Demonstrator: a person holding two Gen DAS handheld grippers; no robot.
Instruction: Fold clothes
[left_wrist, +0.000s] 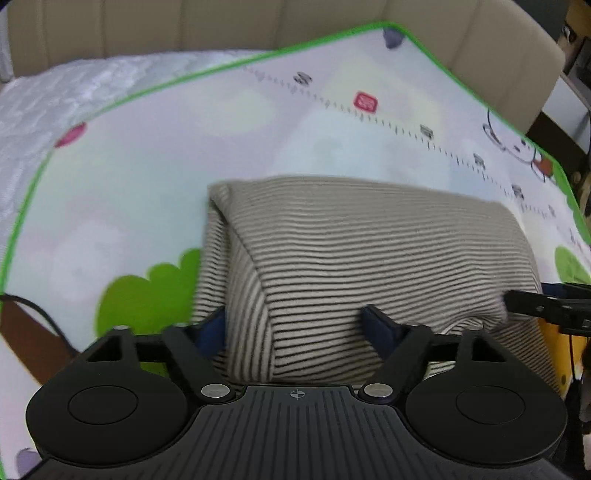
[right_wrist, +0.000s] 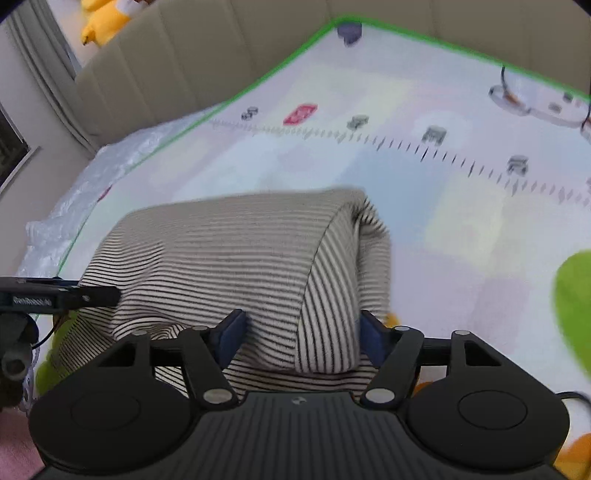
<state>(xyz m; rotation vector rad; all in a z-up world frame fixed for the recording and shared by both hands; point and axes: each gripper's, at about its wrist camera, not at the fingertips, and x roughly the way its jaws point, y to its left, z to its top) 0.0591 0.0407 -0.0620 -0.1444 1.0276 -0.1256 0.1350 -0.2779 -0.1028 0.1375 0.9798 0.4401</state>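
A beige garment with thin black stripes (left_wrist: 369, 251) lies folded and puffed up on a printed play mat (left_wrist: 147, 177). One corner flap hangs down on its left side. My left gripper (left_wrist: 295, 325) is open, and the near edge of the garment fills the wide gap between its blue-padded fingers. In the right wrist view the same garment (right_wrist: 229, 251) bulges up in front of my right gripper (right_wrist: 299, 332). That gripper is open too and straddles the right-hand fold. Each gripper shows at the edge of the other's view, touching the cloth.
The mat has a green border (left_wrist: 155, 86) and lies on a white quilted bed cover (left_wrist: 55, 99). A beige padded headboard (right_wrist: 177, 55) runs along the far side. Yellow plush toys (right_wrist: 107, 18) sit above it. A black cable (left_wrist: 44, 314) crosses the mat's near left.
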